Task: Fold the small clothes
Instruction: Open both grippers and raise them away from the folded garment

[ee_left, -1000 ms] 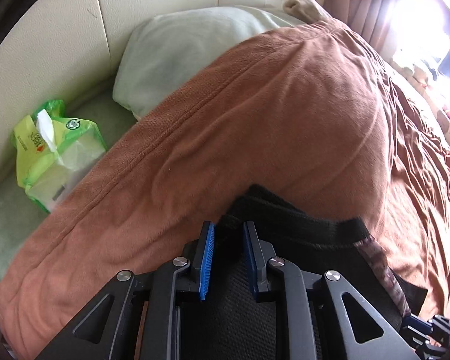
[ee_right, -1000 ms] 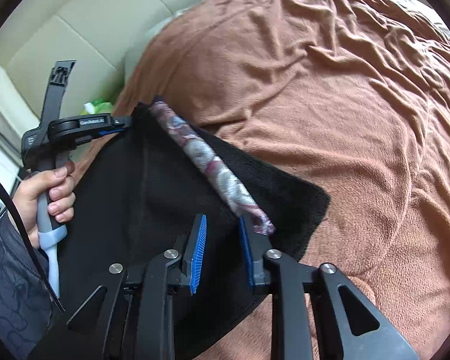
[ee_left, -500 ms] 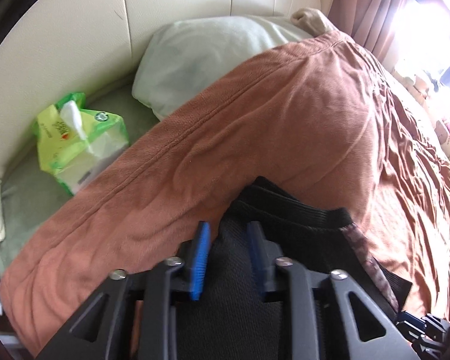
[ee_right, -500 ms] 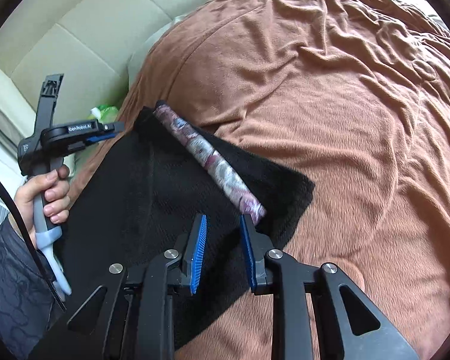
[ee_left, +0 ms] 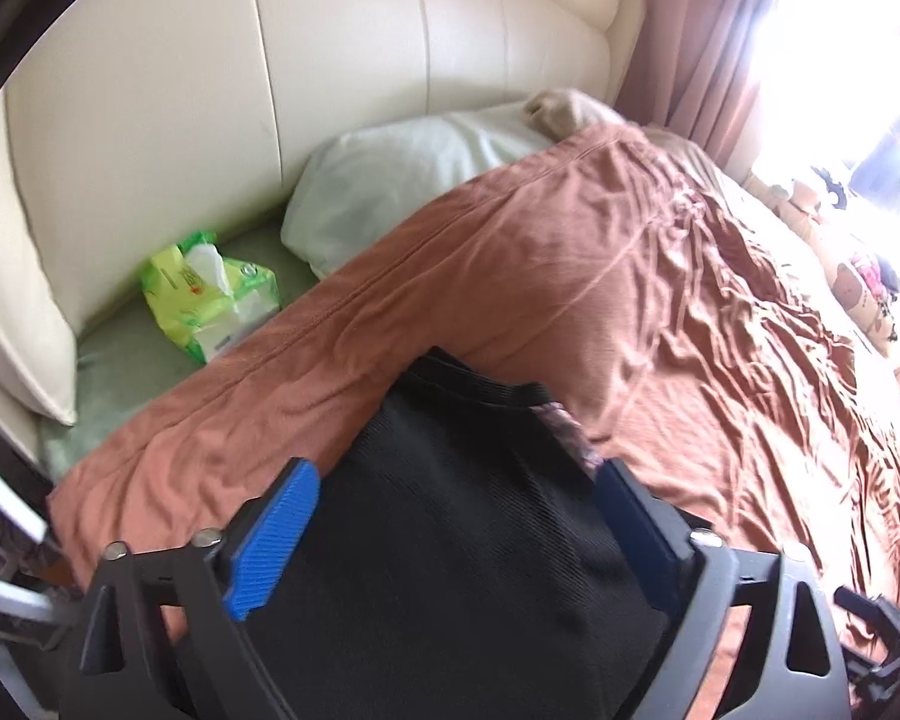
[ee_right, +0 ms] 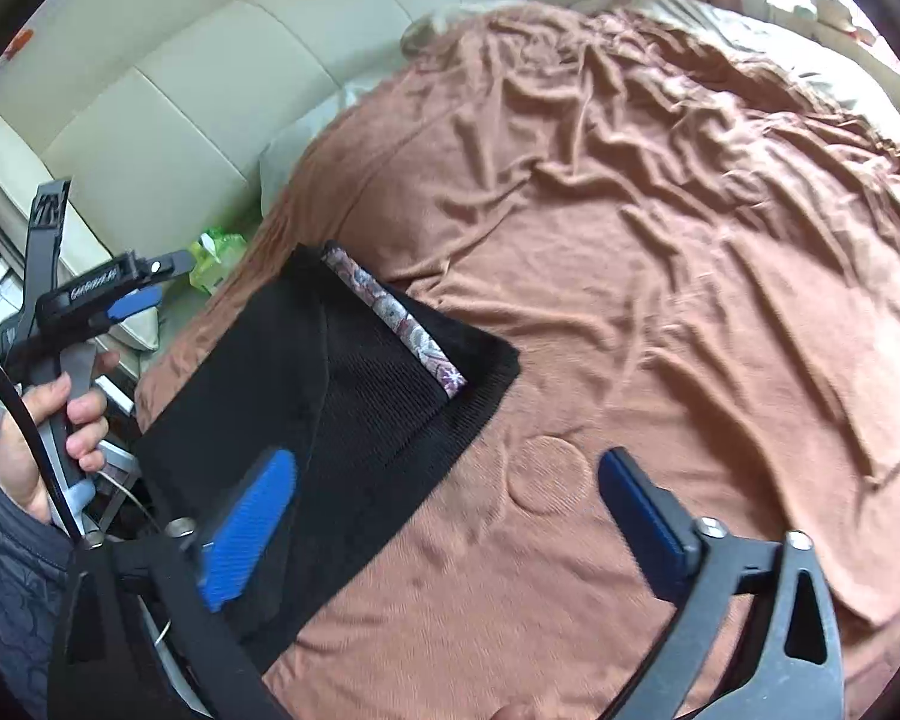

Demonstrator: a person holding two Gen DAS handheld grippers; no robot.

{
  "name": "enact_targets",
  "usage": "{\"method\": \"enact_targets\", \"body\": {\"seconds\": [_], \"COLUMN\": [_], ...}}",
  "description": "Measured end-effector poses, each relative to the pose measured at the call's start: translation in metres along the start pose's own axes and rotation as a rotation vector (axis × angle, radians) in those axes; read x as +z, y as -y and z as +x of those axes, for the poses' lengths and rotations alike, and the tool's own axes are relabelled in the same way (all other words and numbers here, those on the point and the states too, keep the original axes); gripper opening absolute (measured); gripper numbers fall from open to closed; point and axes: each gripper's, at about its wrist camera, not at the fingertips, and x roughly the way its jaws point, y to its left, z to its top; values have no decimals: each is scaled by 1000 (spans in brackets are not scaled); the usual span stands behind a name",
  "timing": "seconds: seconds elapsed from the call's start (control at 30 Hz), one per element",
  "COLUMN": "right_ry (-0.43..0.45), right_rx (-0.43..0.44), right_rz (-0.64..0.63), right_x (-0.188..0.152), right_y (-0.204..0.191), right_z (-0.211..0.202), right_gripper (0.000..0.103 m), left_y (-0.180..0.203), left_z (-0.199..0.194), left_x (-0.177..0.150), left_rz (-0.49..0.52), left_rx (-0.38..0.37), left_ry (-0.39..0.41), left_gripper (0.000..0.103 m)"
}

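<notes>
Both spread wide, gripping nothing: left gripper [ee_left: 453, 531] and right gripper [ee_right: 444, 519] above black garment [ee_right: 330, 396] at brown blanket's [ee_right: 660, 240] left edge.

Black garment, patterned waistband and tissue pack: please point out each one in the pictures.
black garment [ee_right: 354, 414], right wrist view, on its ribbed middle.
patterned waistband [ee_right: 399, 318], right wrist view, on the middle of the strip.
tissue pack [ee_left: 210, 300], left wrist view, on its green wrapper.

Black ribbed garment [ee_right: 354, 396] with floral waistband lies folded flat on the bedspread.
</notes>
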Motion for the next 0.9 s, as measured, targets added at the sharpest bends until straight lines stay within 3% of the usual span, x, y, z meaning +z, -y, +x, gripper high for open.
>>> {"method": "enact_targets", "body": {"seconds": [0.3, 0.47, 0.9], "right_ry": [95, 134, 248], "right_rx": [-23, -30, -56], "right_rz": [13, 23, 25], "right_x": [-30, -53, -109], "right_y": [5, 11, 22], "right_z": [-111, -162, -289], "right_gripper": [103, 103, 103], "left_y": [44, 84, 160], "left_z": [-91, -138, -232], "left_x": [-25, -46, -99], "left_rz": [32, 110, 223], "left_rx": [-48, -80, -166], "left_ry": [68, 94, 140], "left_gripper": [102, 102, 103]}}
